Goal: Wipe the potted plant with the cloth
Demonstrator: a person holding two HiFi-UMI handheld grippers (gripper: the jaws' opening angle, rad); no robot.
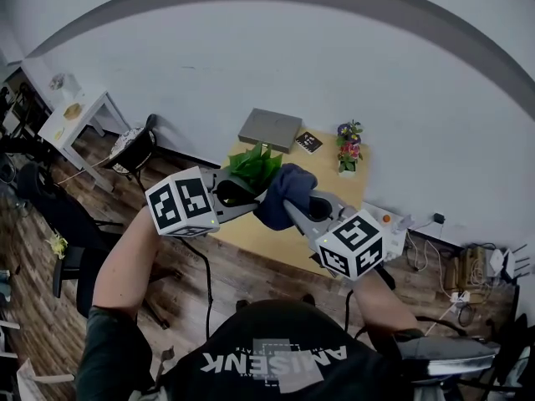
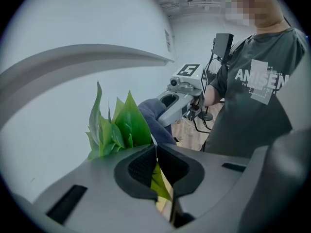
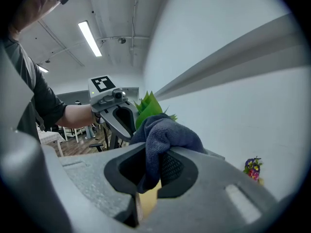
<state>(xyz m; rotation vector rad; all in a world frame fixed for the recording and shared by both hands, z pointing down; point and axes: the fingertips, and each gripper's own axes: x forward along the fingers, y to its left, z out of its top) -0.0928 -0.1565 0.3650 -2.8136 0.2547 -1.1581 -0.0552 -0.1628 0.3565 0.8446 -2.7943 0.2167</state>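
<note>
The potted plant shows as a bunch of green leaves over the wooden table; its pot is hidden behind the grippers. My left gripper is shut on one green leaf, which runs down between the pads, with the other leaves just beyond. The dark blue cloth is bunched in my right gripper, whose jaws are shut on it. In the right gripper view the cloth presses against the leaves, next to the left gripper.
On the wooden table lie a grey flat box, a small dark card and a little pot of flowers. A white side table and chair stand left. Cables lie on the floor at right.
</note>
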